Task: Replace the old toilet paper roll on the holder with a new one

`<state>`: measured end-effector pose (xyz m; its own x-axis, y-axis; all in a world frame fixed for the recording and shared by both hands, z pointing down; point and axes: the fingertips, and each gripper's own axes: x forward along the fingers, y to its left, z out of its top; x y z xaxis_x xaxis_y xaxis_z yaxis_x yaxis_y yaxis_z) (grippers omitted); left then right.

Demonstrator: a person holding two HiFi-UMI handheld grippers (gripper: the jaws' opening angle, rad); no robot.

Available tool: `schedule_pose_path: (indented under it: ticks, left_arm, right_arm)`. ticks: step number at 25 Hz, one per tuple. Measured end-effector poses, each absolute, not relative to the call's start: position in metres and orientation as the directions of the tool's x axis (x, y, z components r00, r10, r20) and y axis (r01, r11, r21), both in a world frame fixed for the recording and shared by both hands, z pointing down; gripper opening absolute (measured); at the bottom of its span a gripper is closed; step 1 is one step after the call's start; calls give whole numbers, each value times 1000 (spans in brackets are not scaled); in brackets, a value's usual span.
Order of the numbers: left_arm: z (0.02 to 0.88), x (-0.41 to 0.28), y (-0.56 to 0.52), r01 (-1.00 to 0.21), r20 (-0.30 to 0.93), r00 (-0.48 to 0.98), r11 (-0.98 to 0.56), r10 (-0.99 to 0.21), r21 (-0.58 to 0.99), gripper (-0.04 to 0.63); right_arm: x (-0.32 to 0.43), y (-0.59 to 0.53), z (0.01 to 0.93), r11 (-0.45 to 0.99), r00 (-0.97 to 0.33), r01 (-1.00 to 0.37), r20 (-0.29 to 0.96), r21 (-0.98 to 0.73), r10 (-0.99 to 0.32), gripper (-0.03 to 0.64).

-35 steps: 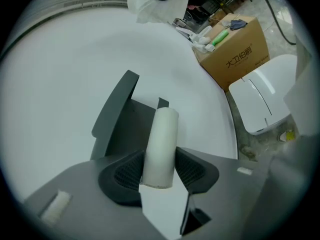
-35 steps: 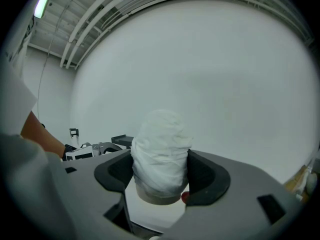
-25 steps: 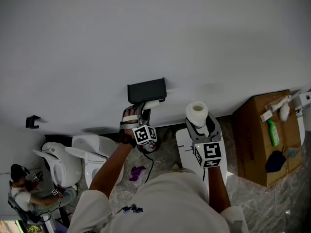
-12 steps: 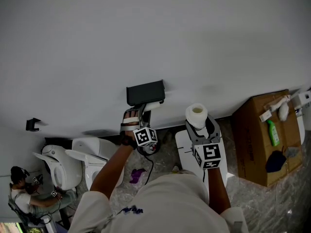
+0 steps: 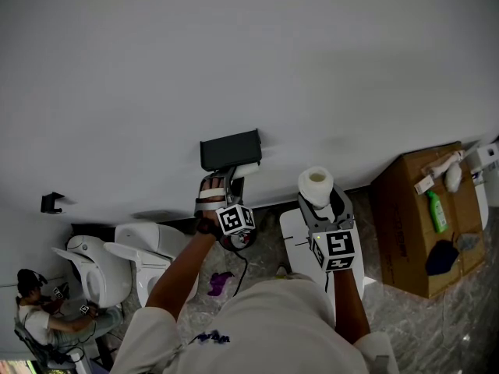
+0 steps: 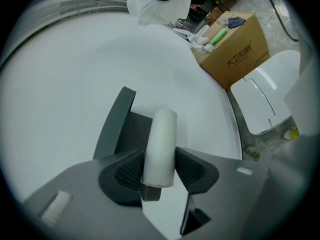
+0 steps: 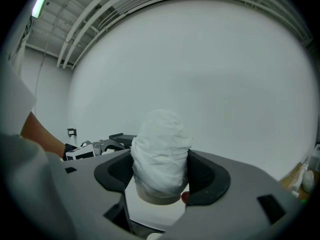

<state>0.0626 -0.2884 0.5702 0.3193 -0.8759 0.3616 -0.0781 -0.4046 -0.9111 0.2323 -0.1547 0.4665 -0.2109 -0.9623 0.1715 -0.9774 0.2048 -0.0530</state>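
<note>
A dark grey holder is fixed to the white wall. Just under it lies the old roll, worn down to a thin pale tube. My left gripper is shut on it, and the pads grip the tube on both sides in the left gripper view. A dark curved piece shows at the tube's near end, in front of the holder. Whether the tube still hangs on the holder I cannot tell. To the right, my right gripper is shut on the full white new roll, held upright away from the wall. It fills the jaws.
A cardboard box stands at the right, with a green bottle and other items on top. A white toilet lid lies below my right arm. More toilets and a seated person are at lower left. A small black bracket is on the wall.
</note>
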Motion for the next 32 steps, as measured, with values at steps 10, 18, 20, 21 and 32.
schedule_pose_path:
  ticks: [10,18,20,21,32]
  left_arm:
    - [570,74,-288,-80,354,332,-400,-874,-913,195]
    - [568,80,-286,-69,350,331,-392,-876,-917,195]
    - [568,82,-286,-67,352,331,-393,-876,-917,193]
    - [568,83,-287,-70,352,333,-395,-875,-916,193]
    - [568,92,-285,-71,353,341,-398,-871,-914,193]
  right_arm:
    - [240,-153,467,194,-199,-980,172,-50,-965,307]
    - [248,-149,466,179,-183,-983,173,-42,-968,305]
    - [249,-149,466,177,-182,-983,175,-42,-968,305]
    - [249,-148,467,176,-181,-983,176,-42,-968,305]
    - [254,-144,468,171,-175,-985,182,-38,-968,307]
